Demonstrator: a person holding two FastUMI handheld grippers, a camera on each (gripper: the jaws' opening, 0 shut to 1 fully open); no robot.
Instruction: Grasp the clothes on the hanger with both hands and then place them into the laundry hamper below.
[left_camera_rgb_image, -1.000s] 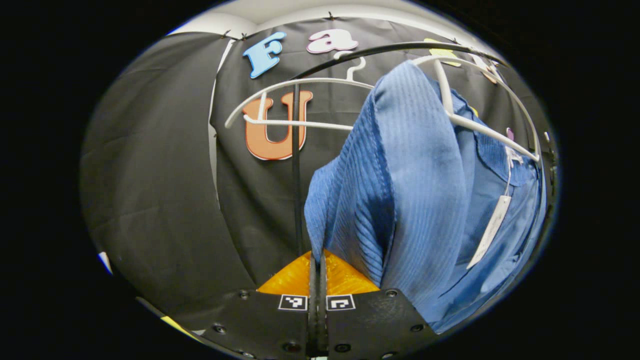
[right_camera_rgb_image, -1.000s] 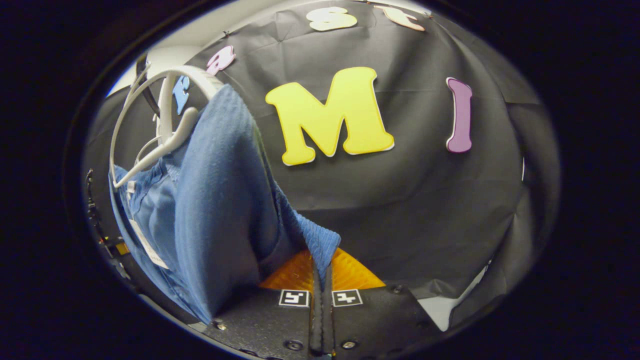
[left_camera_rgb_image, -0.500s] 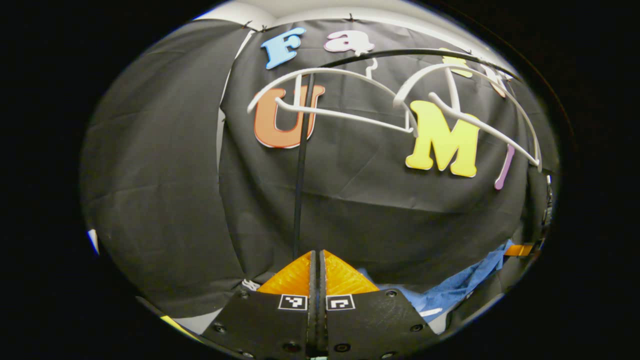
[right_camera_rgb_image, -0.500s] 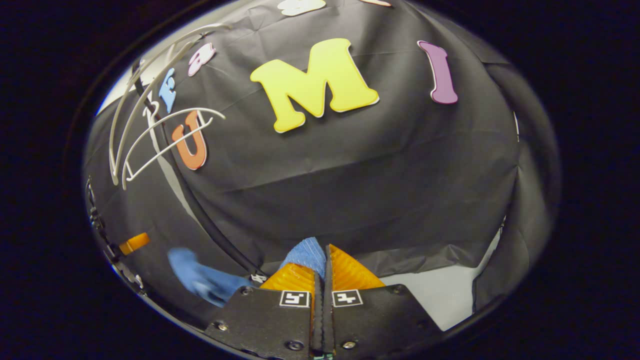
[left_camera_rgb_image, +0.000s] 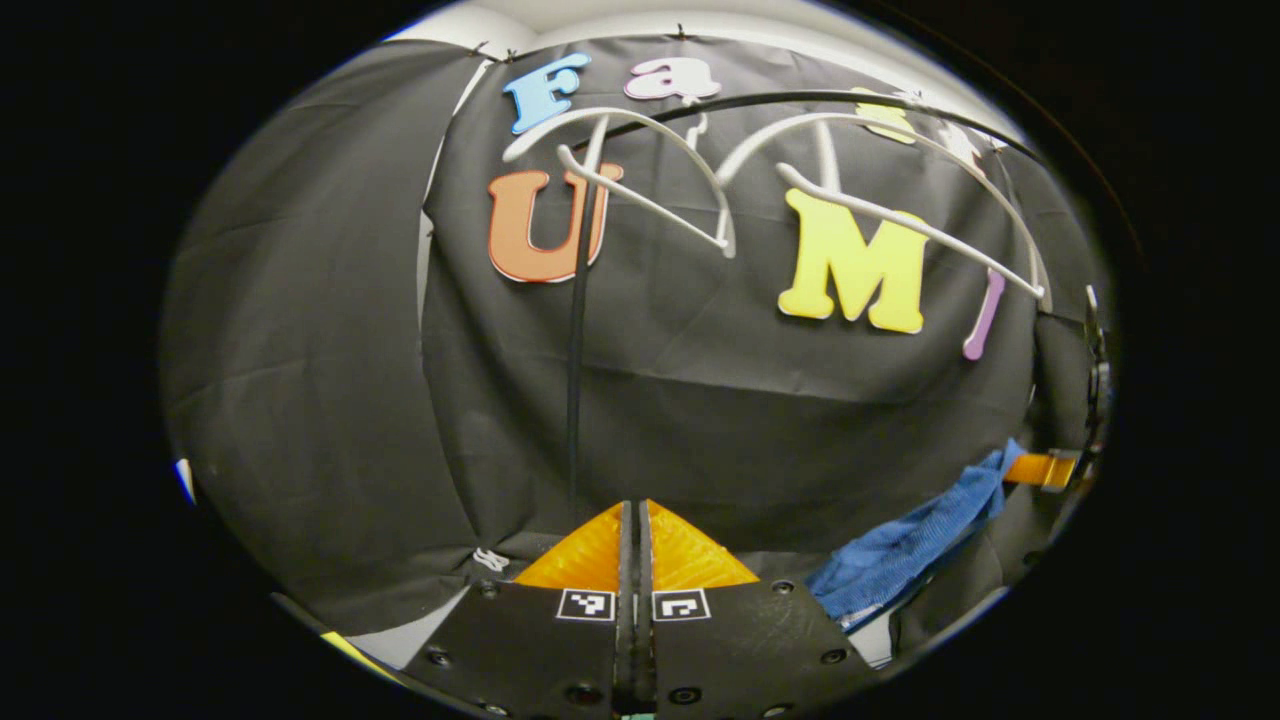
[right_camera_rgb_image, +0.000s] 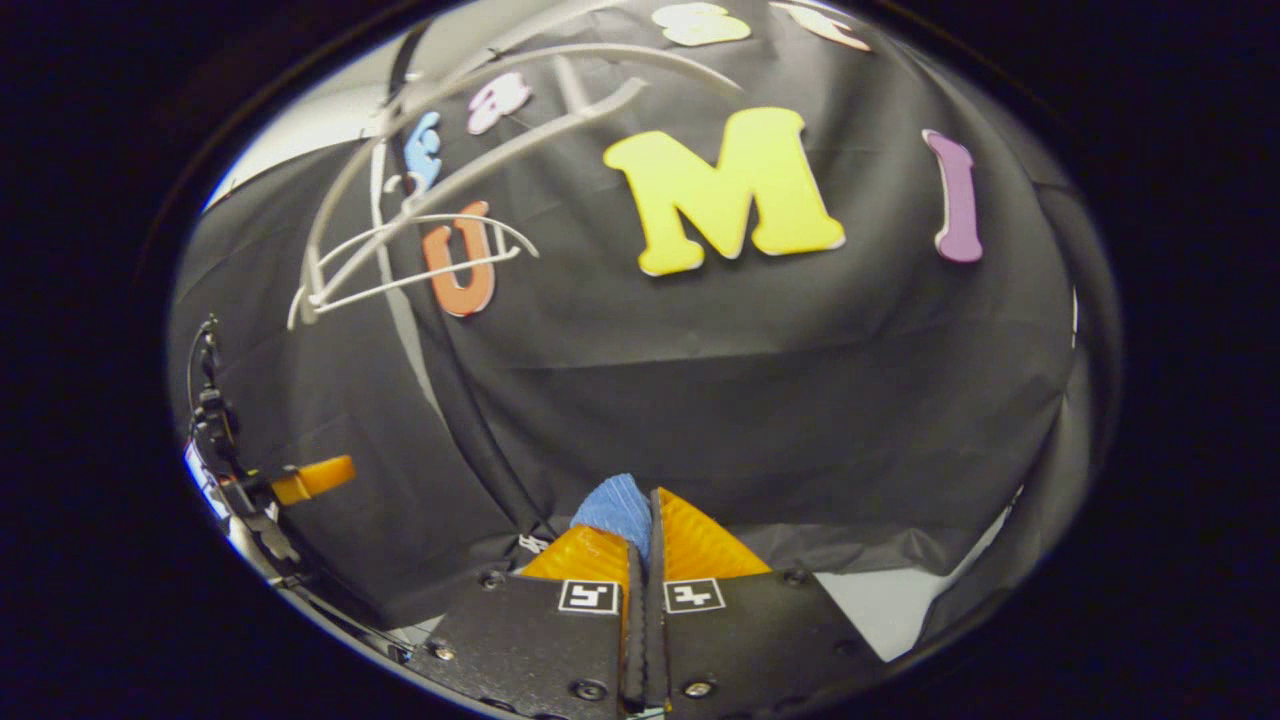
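Blue ribbed cloth garment off the hangers, held at one corner only, hamper out of sight.

Right gripper: orange ribbed fingers pressed together on a blue fold bunched just above the tips. Left gripper: orange fingers closed flat against each other with nothing between them; garment trailing low at the right edge of the left gripper view, toward the far orange finger of the other tool. Two bare white plastic hangers up on the black rail. Likely trouble: small pinch of fabric sliding free under the hanging weight; loose cloth swinging and draping over the hamper rim instead of dropping inside; no second hold to steer or spread it. Blind lowering, too, with the laundry hamper unseen.
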